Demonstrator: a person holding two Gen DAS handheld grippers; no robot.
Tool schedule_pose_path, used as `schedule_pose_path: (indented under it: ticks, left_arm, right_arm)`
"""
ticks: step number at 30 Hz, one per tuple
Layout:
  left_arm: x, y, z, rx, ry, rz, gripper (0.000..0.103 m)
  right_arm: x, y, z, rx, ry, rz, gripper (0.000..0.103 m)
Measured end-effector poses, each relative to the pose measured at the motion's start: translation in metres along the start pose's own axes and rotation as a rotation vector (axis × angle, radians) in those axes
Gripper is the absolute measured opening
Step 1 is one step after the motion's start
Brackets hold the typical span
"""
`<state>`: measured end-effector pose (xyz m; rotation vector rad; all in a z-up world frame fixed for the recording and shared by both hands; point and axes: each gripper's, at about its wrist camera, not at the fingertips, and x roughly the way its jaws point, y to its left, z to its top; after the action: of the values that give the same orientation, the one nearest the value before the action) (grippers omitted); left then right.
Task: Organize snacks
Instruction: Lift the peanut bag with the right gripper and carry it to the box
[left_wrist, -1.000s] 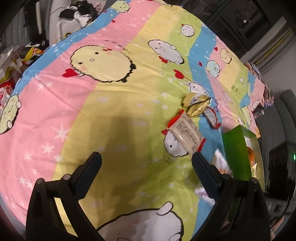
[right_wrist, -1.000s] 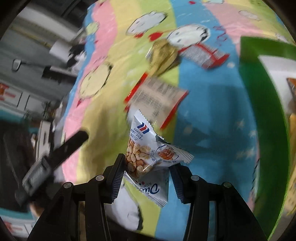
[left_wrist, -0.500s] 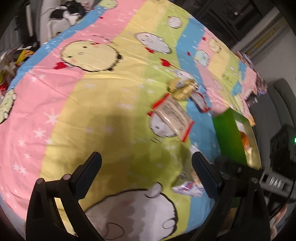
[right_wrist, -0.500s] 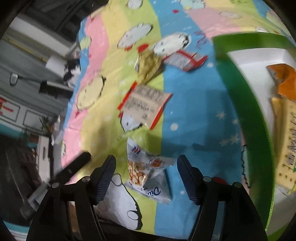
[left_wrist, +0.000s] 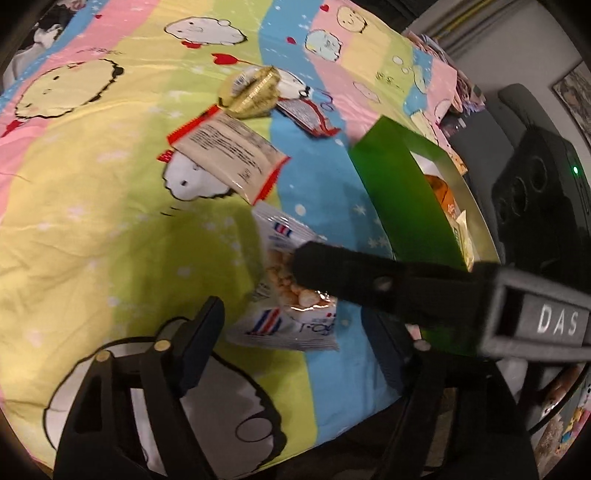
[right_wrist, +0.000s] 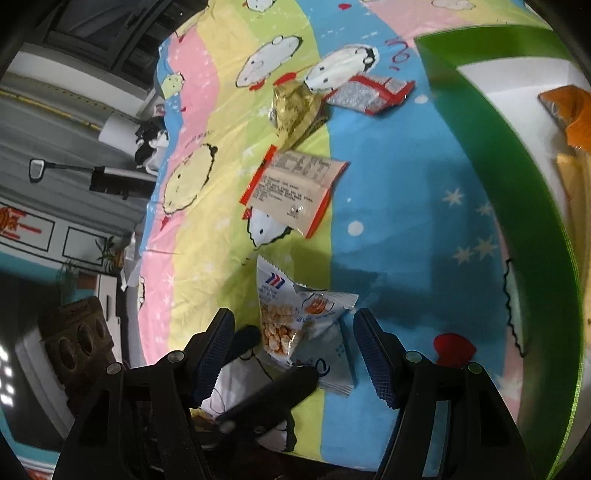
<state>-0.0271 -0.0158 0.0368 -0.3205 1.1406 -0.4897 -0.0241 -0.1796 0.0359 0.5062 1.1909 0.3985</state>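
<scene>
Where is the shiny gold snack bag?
In both wrist views the gold snack bag lies on the colourful sheet, far from the grippers, touching the red-edged silver packet and just beyond the beige packet.

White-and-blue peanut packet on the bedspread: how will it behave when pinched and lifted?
The white-and-blue peanut packet looks like thin crinkled film, so probably floppy and light. The peanuts sit bunched at one end, so it will likely sag there. It lies partly on a second white sachet, which may drag along. The right gripper is open around it.

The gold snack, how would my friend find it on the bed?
Start at the green box, then look across the cartoon bedspread. The gold snack lies beside a red-edged silver packet. It alone is shiny, crinkled gold.
</scene>
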Motion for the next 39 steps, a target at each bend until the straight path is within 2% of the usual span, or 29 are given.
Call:
schedule_pose_path:
  ticks: [4,6,8,11,16,29,39]
  left_arm:
    - [0.007,-0.001,-0.001,-0.001,0.024,-0.007,0.068]
    - [0.009,-0.003,-0.002,0.008,0.025,-0.001,0.056]
    - [0.009,-0.005,-0.002,0.014,0.022,0.02,0.053]
    - [0.008,-0.005,-0.002,0.01,0.014,0.015,0.053]
    - [-0.005,-0.017,-0.001,0.04,-0.027,0.035,0.052]
    - [-0.042,-0.079,0.019,0.194,-0.182,0.034,0.05]
    - [-0.034,-0.135,0.042,0.308,-0.239,-0.026,0.05]
  right_arm:
    - [0.013,0.0,-0.002,-0.006,0.035,0.011,0.063]
    - [0.019,0.0,-0.002,-0.008,0.04,0.001,0.06]
    - [0.022,-0.001,-0.003,-0.011,0.039,-0.01,0.058]
    - [0.021,0.002,-0.004,-0.036,0.03,-0.021,0.054]
    - [0.01,0.008,-0.004,-0.056,0.0,-0.007,0.053]
    - [-0.068,0.025,0.002,-0.12,-0.208,0.026,0.053]
    - [-0.128,0.002,0.016,-0.102,-0.358,0.003,0.053]
